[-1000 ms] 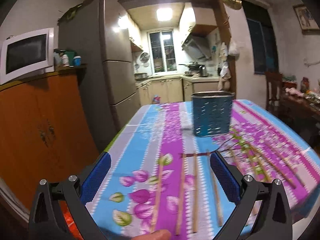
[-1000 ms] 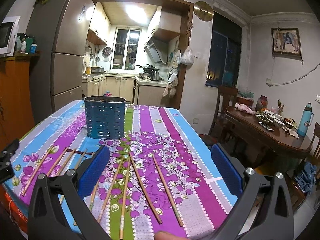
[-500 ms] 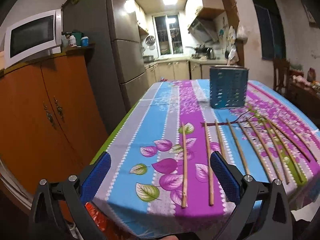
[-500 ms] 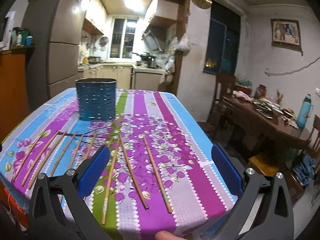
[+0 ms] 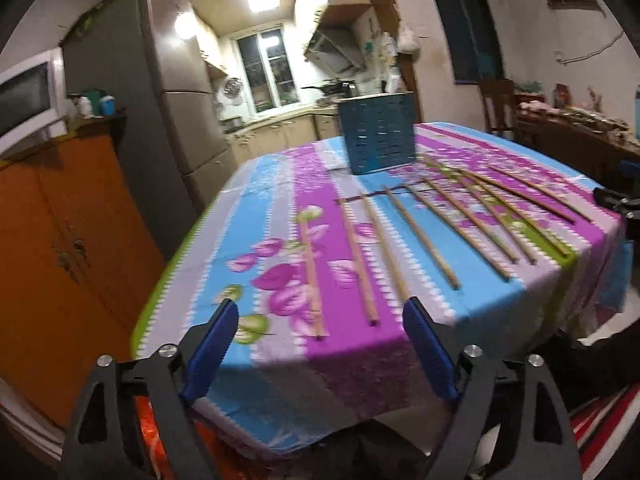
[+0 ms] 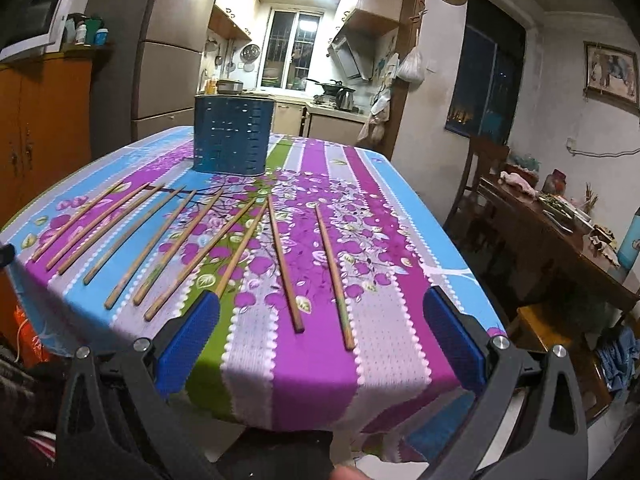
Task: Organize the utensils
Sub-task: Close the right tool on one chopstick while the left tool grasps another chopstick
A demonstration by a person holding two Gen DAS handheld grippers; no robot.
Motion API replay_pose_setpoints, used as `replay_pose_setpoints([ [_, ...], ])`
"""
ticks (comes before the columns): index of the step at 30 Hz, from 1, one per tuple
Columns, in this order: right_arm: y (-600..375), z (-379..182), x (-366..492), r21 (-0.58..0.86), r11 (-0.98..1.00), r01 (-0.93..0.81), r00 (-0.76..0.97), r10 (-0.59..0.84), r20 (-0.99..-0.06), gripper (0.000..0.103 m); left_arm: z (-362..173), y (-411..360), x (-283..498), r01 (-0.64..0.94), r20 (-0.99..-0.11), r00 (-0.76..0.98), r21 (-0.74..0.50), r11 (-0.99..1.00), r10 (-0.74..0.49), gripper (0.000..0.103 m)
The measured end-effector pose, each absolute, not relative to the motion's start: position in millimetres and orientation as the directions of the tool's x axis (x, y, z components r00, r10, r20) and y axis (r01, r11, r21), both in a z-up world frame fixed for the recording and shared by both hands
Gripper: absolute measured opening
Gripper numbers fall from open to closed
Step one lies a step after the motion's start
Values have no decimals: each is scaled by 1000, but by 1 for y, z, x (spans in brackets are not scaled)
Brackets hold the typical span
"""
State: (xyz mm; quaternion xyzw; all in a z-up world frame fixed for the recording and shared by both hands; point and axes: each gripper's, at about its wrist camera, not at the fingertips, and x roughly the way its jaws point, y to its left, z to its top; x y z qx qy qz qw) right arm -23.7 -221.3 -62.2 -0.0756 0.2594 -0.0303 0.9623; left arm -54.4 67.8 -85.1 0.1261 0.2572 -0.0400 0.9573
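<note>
Before the table (image 6: 400, 380), both claws gape empty.

Ahead of you the tabletop (image 6: 384, 320) carries a striped floral cloth in purple, blue and green. To your left stands an orange cabinet (image 5: 60, 240) with a white microwave (image 5: 24, 100) on top, a grey refrigerator (image 6: 168, 60) just beyond it. To your right, a dark side table (image 6: 560, 248) holds clutter, with a wooden chair (image 6: 480, 176) near it. A framed picture (image 6: 610, 74) hangs on the wall.
</note>
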Motion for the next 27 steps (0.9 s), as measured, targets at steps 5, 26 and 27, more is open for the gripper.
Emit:
replay_pose_setpoints([
  [5,-224,-67,-21,-127,992,-2,839,-67,-539,98,-104,59,-33,220,-586,804,141,965,-98,45],
  [26,-216,-83,-20,-121,987,-105,810,14,-586,28,-127,54,-13,265,-593,791,113,958,-149,9],
  [27,-216,-84,-20,-122,987,-106,808,14,-589,24,-128,55,-13,265,-591,793,112,958,-151,9],
])
